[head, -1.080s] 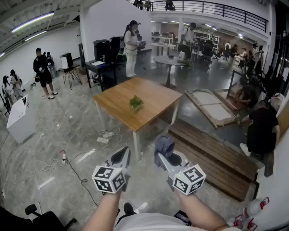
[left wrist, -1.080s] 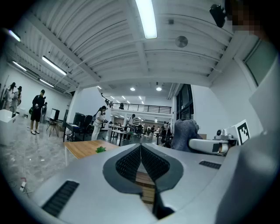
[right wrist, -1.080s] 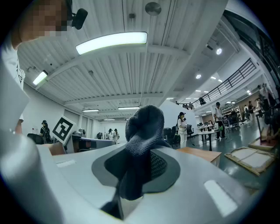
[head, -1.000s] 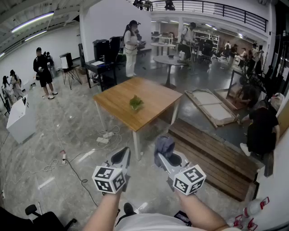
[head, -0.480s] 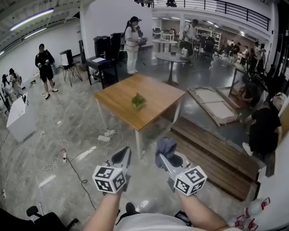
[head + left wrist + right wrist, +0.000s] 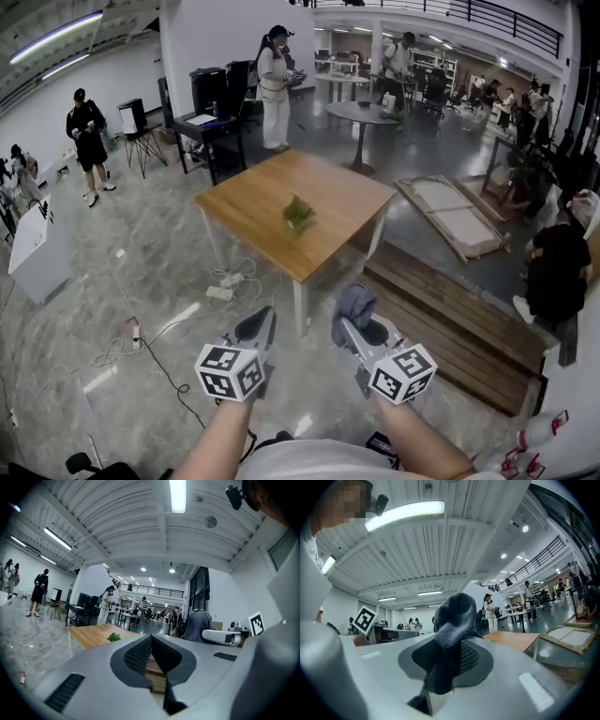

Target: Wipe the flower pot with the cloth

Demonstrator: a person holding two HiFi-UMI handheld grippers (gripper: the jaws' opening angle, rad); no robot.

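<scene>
The flower pot (image 6: pixel 299 214) stands near the middle of a square wooden table (image 6: pixel 253 211), well ahead of both grippers and touched by neither. From the head view only a tuft of green leaves shows in it; the pot's own wall is too small to make out. In the left gripper view the same leaves (image 6: pixel 113 637) sit on the tabletop (image 6: pixel 91 634), far beyond the jaws.

The left gripper (image 6: pixel 257 325) is held out over the grey stone floor (image 6: pixel 122 281), short of the table. Its two ribbed jaws are pressed together along one seam with nothing between them (image 6: pixel 150 639). The right gripper (image 6: pixel 352 319) is held just beside it at the same height. Its jaws are clamped on a grey cloth (image 6: pixel 353 302), which bunches into a rounded wad above the jaw tips. In the right gripper view the knitted cloth (image 6: pixel 452 616) fills the gap between the jaws (image 6: pixel 452 656) and hangs down into it.

Each gripper carries a cube (image 6: pixel 230 372) with black-and-white square patterns; the right one's cube (image 6: pixel 403 372) shows the same kind. They bear no letters.

Loose cables (image 6: pixel 150 337) trail over the floor at the left. A dark wooden bench (image 6: pixel 450 319) lies on the floor right of the table, and a person in black (image 6: pixel 558 272) crouches beyond it.
</scene>
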